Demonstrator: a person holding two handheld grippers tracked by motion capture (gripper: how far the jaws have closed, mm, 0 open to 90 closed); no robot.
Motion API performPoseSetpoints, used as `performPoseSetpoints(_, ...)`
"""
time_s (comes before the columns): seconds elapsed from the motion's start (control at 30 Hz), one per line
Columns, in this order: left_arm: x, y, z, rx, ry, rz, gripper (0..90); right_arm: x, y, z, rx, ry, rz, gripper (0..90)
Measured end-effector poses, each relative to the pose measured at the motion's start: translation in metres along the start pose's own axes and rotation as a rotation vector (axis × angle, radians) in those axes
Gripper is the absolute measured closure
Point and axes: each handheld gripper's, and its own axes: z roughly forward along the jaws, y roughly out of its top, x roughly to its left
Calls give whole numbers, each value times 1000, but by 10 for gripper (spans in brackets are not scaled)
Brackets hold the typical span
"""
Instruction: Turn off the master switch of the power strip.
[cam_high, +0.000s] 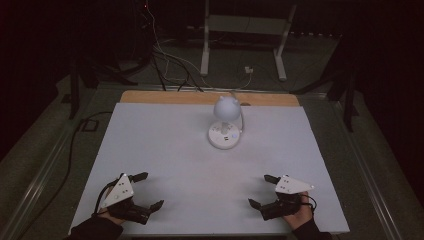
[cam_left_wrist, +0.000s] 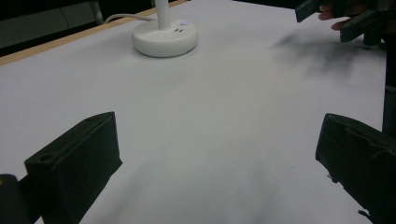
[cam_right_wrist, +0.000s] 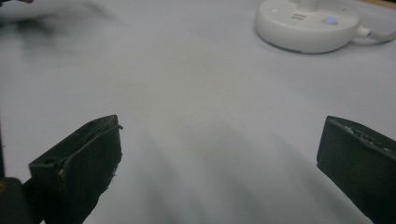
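White desk lamp (cam_high: 225, 125), round dome head over a flat disc base with small blue light, both the left gripper (cam_high: 150, 190) and the right gripper (cam_high: 260, 190) gaping wide, nothing between.

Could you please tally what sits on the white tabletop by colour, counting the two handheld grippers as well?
White: 1, the desk lamp near the far edge of the table.
Black: 2, the left gripper and the right gripper, both with jaws wide apart and nothing between them.
Total: 3
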Motion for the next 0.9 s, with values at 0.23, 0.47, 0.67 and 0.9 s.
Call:
performPoseSetpoints(0.23,-1,0,0,3,-6,1,4,-1,4,-6,-15,-7,15,0)
performPoseSetpoints(0.47,-1,0,0,3,-14,0,4,-2,4,-7,-6,-17,15,0)
performPoseSetpoints(0.67,-1,0,1,1,-15,5,4,-3,5,-9,8,-48,-8,0)
performPoseSetpoints(0.9,-2,0,1,2,-14,9,4,-3,7,-12,15,-49,-3,0)
